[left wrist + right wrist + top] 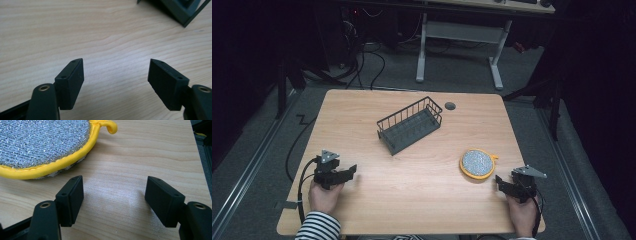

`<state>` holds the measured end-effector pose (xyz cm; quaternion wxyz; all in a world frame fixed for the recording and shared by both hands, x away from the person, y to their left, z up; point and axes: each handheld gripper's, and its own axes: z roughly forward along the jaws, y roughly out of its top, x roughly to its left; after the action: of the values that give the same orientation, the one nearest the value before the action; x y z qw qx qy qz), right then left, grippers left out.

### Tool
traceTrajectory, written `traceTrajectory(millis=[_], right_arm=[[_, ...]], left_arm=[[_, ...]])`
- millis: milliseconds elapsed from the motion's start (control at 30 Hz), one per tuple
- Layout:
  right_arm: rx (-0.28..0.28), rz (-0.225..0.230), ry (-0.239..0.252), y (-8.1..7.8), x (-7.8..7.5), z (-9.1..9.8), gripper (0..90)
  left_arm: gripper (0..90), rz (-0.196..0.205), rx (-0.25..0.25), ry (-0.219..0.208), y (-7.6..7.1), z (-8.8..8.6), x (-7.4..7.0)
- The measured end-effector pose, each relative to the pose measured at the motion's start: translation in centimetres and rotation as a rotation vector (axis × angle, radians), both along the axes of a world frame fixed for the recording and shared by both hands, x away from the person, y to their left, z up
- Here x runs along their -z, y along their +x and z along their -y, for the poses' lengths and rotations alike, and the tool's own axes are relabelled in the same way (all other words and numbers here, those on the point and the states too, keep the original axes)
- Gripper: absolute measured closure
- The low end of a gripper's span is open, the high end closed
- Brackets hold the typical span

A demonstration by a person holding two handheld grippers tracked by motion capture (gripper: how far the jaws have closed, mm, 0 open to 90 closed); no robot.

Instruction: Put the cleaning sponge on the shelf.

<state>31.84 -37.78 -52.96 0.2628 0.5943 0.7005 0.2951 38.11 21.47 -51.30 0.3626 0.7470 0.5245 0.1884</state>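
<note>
Item 1 – round scouring pad, silver mesh face, yellow trim w/ small loop. Lies flat on wooden table, approx 4 o'clock from table centre, near the right edge. In right gripper view the pad sits at 11 o'clock of the jaws, just beside the left jaw, not touching.

Item 2 – right gripper, held in person's right hand, resting low at 5 o'clock of pad. Jaws spread wide, nothing between them; bare wood under the gap.

Item 3 – left gripper, at 8 o'clock of table, well apart from pad. Jaws likewise released, empty.

Item 4 – dark wire dish rack, at 12 o'clock of centre, empty, set at an angle.

Item 5 – small dark grommet, just beside rack's far-right corner.

Risk notes: pad is thin & flat; a jaw coming in too high prob. skids over the trim, too low jams on wood. Pad is off to the jaws' left, so closing from here grabs air. Soft pad may fold or droop en route to rack and snag on the wires.
</note>
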Motion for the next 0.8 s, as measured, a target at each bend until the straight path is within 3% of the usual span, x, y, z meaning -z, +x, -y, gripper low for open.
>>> traceTrajectory(millis=[267, 600, 800], right_arm=[[-0.002, 0.0, 0.0, 0.0, 0.0, 0.0, 30.9], [-0.004, -0.001, 0.003, 0.0, 0.0, 0.0, 30.5], [-0.005, -0.004, -0.001, 0.0, 0.0, 0.0, 30.3]], left_arm=[[30.8, 0.005, 0.05, -0.052, 1.3, 0.8, -1.6], [28.9, 0.014, 0.105, -0.043, 3.0, 2.7, -3.5], [28.7, 0.007, 0.125, -0.075, 4.4, 3.4, -5.4]])
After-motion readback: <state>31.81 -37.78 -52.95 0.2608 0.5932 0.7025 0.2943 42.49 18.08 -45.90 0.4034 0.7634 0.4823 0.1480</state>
